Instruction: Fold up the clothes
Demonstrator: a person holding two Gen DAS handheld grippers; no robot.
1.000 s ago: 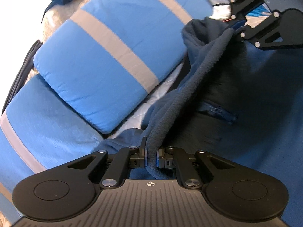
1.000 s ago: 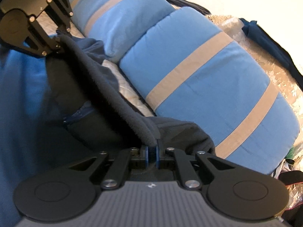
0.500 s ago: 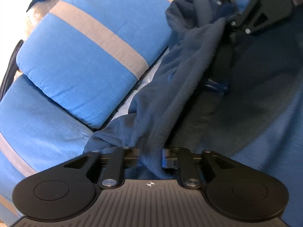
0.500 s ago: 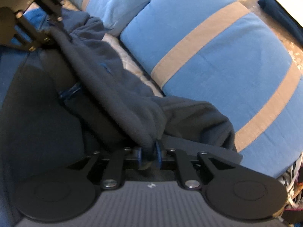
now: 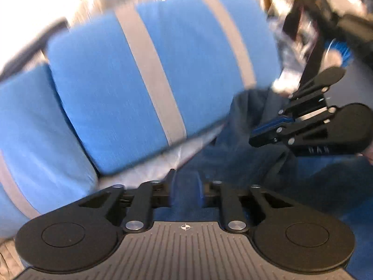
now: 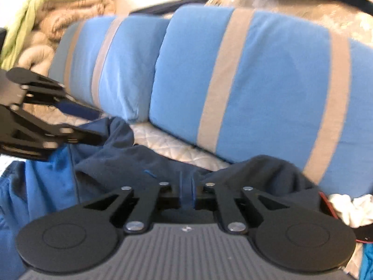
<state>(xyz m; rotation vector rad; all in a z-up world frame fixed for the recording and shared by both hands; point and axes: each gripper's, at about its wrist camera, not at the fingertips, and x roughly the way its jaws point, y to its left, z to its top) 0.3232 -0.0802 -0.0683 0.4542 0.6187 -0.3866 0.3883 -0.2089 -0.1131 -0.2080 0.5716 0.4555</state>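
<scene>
Two blue pillows (image 6: 244,88) with grey stripes lie side by side along the far edge, resting on a white quilted cover (image 6: 177,147); the nearer pillow edge overhangs the space just beyond both grippers. A heap of beige and green fabric (image 6: 53,16) sits past the pillows on the left of the right wrist view, and a white cloth (image 6: 349,207) lies at its right edge. The dark navy fleece (image 6: 139,161) lies crumpled on a brighter blue sheet (image 6: 42,186), against the foot of the pillows. The left gripper (image 5: 186,187) has its fingers apart, with nothing clamped; the fleece lies just ahead of and below them. The right gripper (image 6: 186,194) shows a narrow gap between its fingers, with fleece seen through the gap, but I cannot tell whether it grips any. Both views are blurred.
</scene>
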